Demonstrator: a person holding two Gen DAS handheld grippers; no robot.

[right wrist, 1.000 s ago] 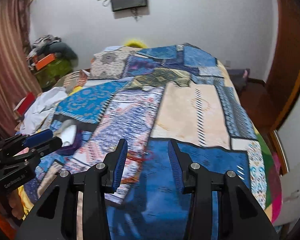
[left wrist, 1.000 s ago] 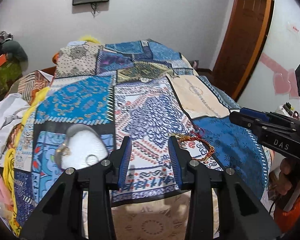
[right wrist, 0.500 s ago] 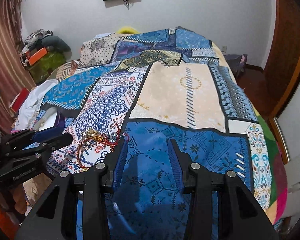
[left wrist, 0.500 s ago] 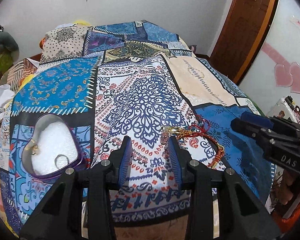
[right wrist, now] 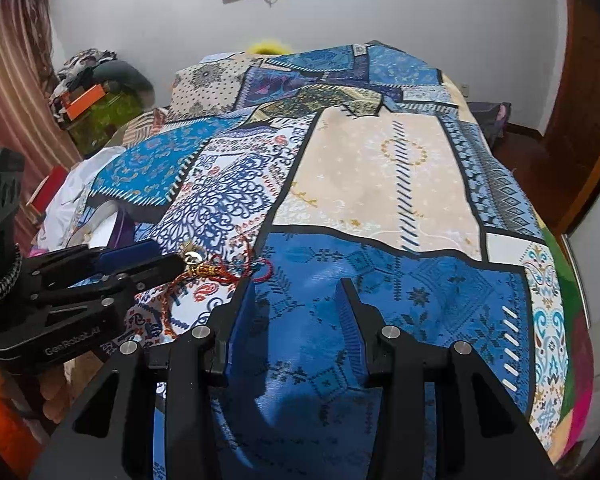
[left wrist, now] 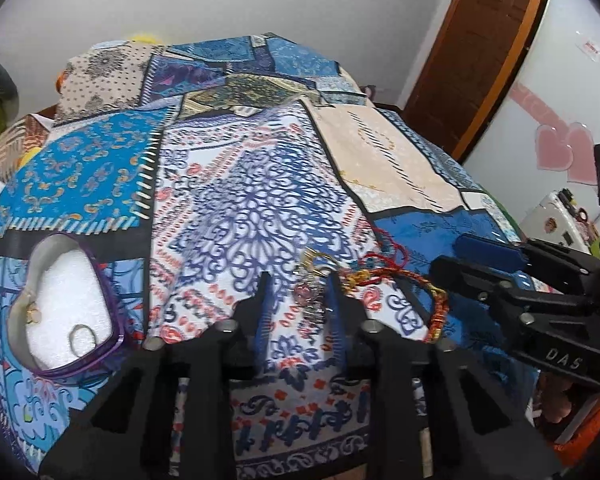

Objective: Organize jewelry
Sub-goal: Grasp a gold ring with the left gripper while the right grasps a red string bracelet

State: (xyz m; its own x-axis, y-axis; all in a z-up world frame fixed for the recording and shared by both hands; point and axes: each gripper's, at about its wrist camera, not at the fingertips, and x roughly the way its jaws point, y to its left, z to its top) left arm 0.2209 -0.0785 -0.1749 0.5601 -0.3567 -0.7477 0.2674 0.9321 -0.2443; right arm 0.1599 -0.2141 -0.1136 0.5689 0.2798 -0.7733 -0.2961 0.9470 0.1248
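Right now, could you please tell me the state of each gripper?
Left gripper: open, around the jewelry pile, not clamped.
Right gripper: open, empty.

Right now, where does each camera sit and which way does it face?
Left wrist: on the left gripper, facing along the patchwork bedspread at the red bracelet and heart-shaped box; right gripper enters from the right.
Right wrist: on the right gripper, facing the bedspread's blue patch; left gripper enters from the left.
Shared: bedspread, bracelet, wall.
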